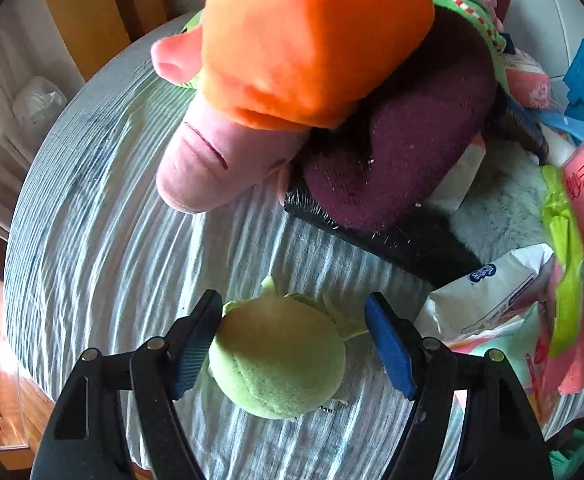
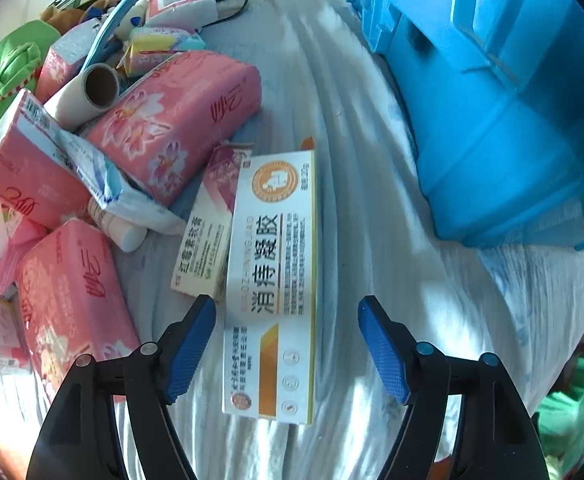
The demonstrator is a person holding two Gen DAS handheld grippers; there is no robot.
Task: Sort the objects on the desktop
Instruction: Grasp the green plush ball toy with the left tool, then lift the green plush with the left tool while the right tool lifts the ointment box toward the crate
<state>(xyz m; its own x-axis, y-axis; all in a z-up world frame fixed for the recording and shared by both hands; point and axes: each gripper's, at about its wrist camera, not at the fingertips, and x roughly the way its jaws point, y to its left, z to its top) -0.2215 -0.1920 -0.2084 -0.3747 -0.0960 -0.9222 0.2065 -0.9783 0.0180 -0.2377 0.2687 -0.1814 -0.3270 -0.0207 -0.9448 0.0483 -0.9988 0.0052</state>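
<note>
My left hand-held gripper (image 1: 293,344) gapes wide around the green plush ball (image 1: 278,360), one pad touching. My right hand-held gripper (image 2: 288,344) is wide open, empty, the white ointment box (image 2: 274,280) between its fingers.

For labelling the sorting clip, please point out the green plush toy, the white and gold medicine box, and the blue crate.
green plush toy (image 1: 278,360): left wrist view, round head.
white and gold medicine box (image 2: 272,276): right wrist view, top face.
blue crate (image 2: 503,112): right wrist view, side wall.
</note>
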